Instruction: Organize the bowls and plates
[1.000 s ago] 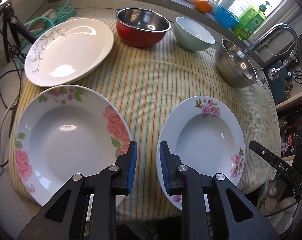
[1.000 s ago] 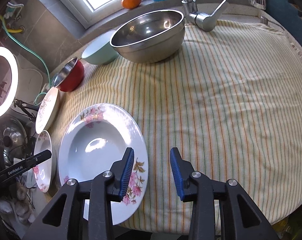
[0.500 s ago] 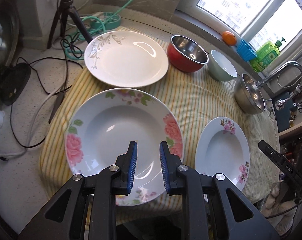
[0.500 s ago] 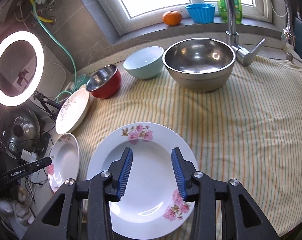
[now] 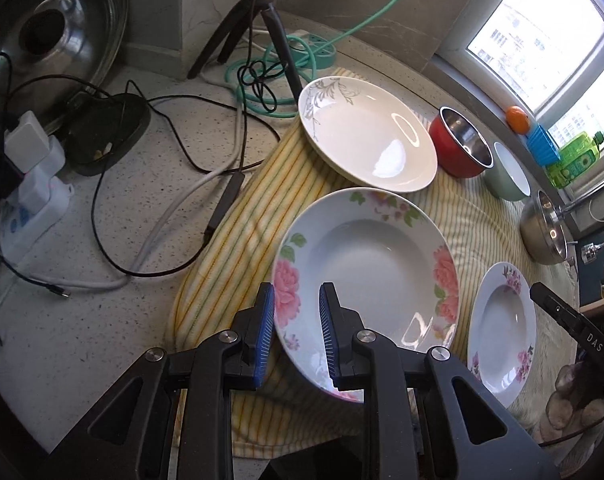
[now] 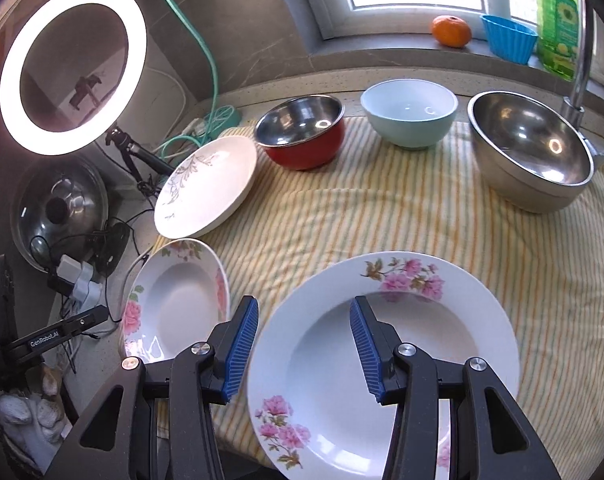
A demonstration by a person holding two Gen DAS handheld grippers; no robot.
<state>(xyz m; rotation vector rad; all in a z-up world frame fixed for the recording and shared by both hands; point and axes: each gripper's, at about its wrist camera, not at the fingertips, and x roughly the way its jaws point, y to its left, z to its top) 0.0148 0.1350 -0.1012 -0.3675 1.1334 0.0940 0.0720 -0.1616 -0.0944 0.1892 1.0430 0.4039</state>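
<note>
Striped yellow cloth (image 6: 381,216) over speckled countertop (image 5: 102,272). Centre: rose-patterned plate (image 5: 365,276), small floral plate (image 6: 381,360); upper frame: white plate (image 5: 365,136), red bowl (image 6: 302,136), pale-green bowl (image 6: 409,116), steel bowl (image 6: 533,152). Ring light (image 6: 72,68) upper left. Left gripper (image 5: 296,332), right gripper (image 6: 303,350): jaws apart, empty.

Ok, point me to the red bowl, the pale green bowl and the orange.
red bowl (image 6: 302,132), right wrist view, steel inside.
pale green bowl (image 6: 409,116), right wrist view, inner wall.
orange (image 6: 451,31), right wrist view, middle of its peel.
</note>
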